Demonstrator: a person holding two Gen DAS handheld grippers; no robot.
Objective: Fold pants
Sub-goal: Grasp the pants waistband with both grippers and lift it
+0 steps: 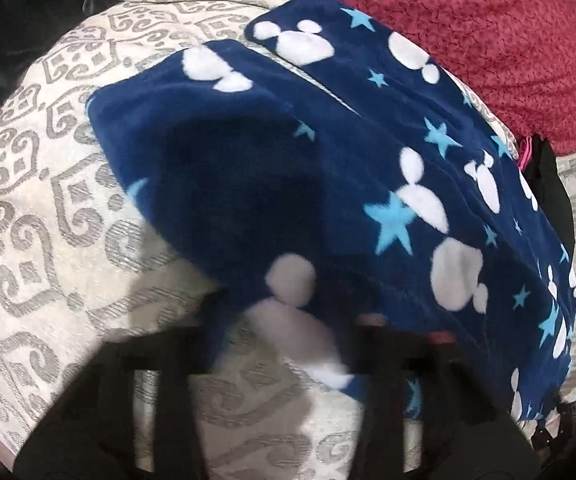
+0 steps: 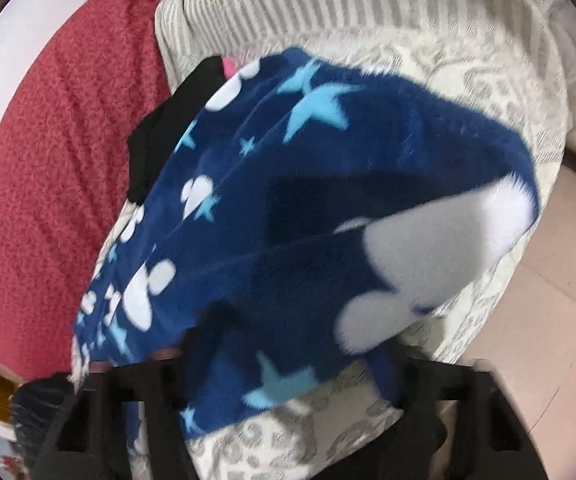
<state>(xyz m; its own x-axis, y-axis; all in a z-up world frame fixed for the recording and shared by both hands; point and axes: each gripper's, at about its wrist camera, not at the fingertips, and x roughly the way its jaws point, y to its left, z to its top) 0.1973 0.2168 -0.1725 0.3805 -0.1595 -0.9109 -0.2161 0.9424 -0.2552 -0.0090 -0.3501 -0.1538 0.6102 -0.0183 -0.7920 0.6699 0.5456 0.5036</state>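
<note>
While the left wrist view looks over a cream sofa cover [image 1: 48, 184] with a grey scroll pattern, navy fleece pants [image 1: 327, 168] printed with white mouse heads and blue stars lie across it, one layer folded over another. Behind them sits a red blanket [image 1: 467, 32]. The left gripper [image 1: 284, 356] stands wide, its fingers on either side of the pants' near edge.

From the right wrist view, the pants [image 2: 288, 200] drape over the cover [image 2: 467, 80], a black garment [image 2: 176, 120] beside them. The right gripper [image 2: 288, 372] also stands wide, straddling the fleece; whether it pinches the cloth I cannot tell.
</note>
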